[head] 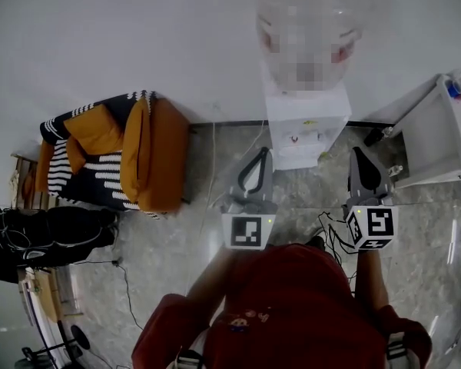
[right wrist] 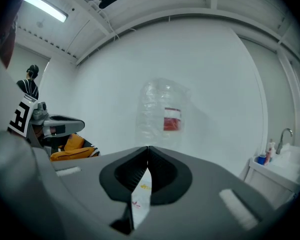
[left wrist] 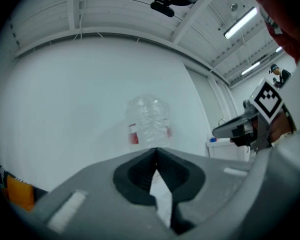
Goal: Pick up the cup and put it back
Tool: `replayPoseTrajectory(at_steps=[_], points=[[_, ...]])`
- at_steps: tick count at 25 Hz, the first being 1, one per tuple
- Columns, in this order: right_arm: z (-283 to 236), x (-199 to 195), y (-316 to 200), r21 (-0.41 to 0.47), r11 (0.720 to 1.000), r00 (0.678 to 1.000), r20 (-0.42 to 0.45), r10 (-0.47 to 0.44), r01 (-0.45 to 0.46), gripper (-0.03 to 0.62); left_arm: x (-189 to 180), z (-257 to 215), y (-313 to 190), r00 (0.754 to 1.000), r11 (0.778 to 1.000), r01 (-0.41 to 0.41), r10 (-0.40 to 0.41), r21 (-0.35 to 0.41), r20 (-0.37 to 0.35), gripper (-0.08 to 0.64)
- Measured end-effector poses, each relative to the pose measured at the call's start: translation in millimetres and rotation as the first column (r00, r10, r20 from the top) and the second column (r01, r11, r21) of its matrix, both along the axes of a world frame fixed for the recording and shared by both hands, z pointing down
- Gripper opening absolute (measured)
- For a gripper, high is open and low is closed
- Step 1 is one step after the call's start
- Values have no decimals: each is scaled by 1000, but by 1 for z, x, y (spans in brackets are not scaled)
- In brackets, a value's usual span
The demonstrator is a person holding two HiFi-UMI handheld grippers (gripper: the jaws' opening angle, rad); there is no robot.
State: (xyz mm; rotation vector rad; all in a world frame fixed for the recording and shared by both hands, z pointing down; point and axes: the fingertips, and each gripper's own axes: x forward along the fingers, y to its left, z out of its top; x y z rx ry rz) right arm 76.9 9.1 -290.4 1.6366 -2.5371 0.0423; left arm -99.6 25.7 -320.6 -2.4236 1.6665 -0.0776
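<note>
No cup shows in any view. Both grippers are held side by side in front of a white water dispenser (head: 303, 125) standing against the wall. My left gripper (head: 255, 162) points at the dispenser's left side, and its jaws meet with nothing between them (left wrist: 156, 151). My right gripper (head: 361, 158) is just right of the dispenser, its jaws also closed on nothing (right wrist: 148, 151). The clear water bottle (left wrist: 150, 121) on top of the dispenser rises straight ahead of each gripper (right wrist: 162, 114).
An orange and striped armchair (head: 131, 156) stands left of the dispenser. A white sink cabinet (head: 442, 133) with a tap (right wrist: 282, 136) is on the right. A person in black (head: 38, 233) lies or sits at far left. Cables run over the grey floor (head: 177, 260).
</note>
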Motion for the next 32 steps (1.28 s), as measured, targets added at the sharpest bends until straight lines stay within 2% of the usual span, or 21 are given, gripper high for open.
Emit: replayPoseTrajectory(at_steps=[10, 19, 32], points=[[-7, -9, 0, 38, 999, 1000, -12, -13, 13, 2, -12, 1, -1, 999, 999, 32, -33, -31, -33, 0], [-12, -12, 11, 40, 999, 1000, -8, -16, 16, 2, -15, -1, 11, 999, 998, 44, -45, -36, -29, 0], [-6, -8, 5, 18, 1000, 1000, -7, 0, 1, 2, -12, 6, 1, 998, 998, 37, -39, -49, -41, 0]])
